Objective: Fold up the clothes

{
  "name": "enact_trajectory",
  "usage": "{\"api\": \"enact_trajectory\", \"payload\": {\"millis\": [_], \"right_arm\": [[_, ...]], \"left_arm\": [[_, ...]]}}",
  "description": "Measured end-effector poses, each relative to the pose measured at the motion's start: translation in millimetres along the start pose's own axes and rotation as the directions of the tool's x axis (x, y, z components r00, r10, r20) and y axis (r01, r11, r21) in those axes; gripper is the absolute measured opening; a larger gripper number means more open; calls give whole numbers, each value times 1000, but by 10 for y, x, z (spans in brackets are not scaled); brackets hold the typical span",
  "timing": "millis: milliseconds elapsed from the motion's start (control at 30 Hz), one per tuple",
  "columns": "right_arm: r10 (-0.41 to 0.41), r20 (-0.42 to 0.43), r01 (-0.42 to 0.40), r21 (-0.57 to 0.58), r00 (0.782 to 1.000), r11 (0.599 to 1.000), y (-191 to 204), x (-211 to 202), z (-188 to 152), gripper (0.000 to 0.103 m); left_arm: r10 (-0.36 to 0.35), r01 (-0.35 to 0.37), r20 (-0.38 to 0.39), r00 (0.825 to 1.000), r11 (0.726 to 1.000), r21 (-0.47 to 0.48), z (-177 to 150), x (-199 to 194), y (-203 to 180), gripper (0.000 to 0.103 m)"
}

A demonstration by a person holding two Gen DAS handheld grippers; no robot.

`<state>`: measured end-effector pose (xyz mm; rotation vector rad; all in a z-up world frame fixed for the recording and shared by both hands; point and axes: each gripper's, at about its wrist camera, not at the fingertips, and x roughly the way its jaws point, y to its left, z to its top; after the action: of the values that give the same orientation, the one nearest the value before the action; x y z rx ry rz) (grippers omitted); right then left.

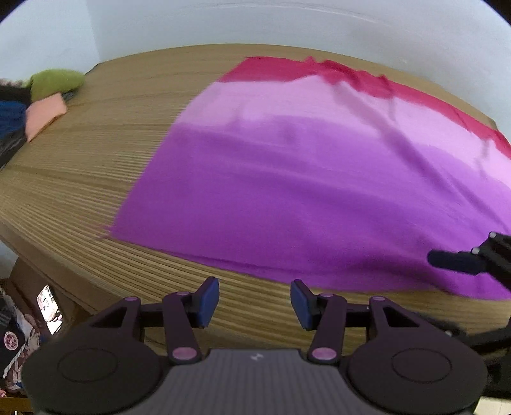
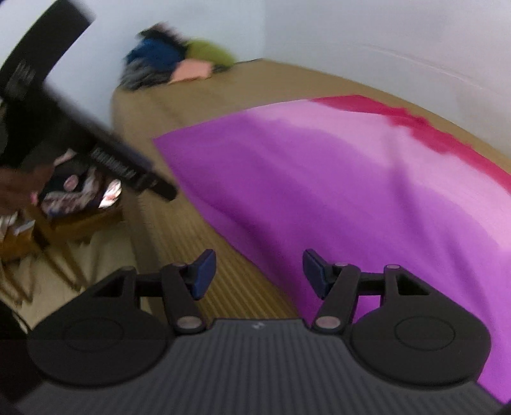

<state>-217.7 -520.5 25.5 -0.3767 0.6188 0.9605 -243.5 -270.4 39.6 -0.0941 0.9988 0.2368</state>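
A wooden table (image 1: 95, 178) with a ribbed, striped grain stands against a pale wall (image 1: 223, 22). Beyond the table's near left edge, lower down, sits a brown box (image 2: 80, 220) holding printed packets (image 2: 80, 188), blurred.

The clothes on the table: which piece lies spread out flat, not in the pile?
The purple cloth with a red far edge lies flat near the front. The green, peach and blue pieces sit heaped at the far left corner.
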Motion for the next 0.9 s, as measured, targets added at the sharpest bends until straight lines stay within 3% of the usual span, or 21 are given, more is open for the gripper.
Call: {"api": "enact_trajectory", "payload": {"millis": [200,300,433,500,533,667,700,733,767,800,833,900], "right_arm": [[36,-17,-37,-59,999,998,218,464,291,63],[60,-17,-61,-13,998,998,111,623,451,63],[97,-68,-97,3,993,995,74,854,749,63],[73,-84,-75,-9,994,997,81,945,870,63],[60,-83,-60,-1,995,998,94,979,929,63],[23,-73,-18,69,997,997,160,1101,1149,63],[15,-81,-9,79,997,997,217,1135,1178,63],[7,-90,1,86,996,996,280,1170,1204,63],[-1,-100,10,94,995,996,343,1205,1229,63],[-8,-110,20,101,994,995,407,1240,1255,63],[-24,-119,38,120,993,992,487,1288,1276,63],[-52,-139,73,150,989,986,662,1405,1318,63]], "left_arm": [[42,-43,-42,998,999,-13,314,368,700,54],[40,-40,-82,996,999,4,477,501,982,54],[-22,25,-90,996,999,33,683,633,1236,60],[-67,71,-112,991,997,27,734,735,1310,62],[-90,95,-115,989,995,35,763,771,1331,67],[-180,199,-119,976,965,172,846,817,1280,69],[-198,219,-114,973,954,206,856,820,1266,59],[-229,251,-114,967,935,250,869,816,1259,36],[-260,283,-115,959,914,292,882,813,1253,24],[-317,346,-142,938,891,294,903,826,1287,6],[-375,413,-180,909,867,280,924,856,1344,5],[-410,455,-201,889,834,312,958,879,1443,4]]}}
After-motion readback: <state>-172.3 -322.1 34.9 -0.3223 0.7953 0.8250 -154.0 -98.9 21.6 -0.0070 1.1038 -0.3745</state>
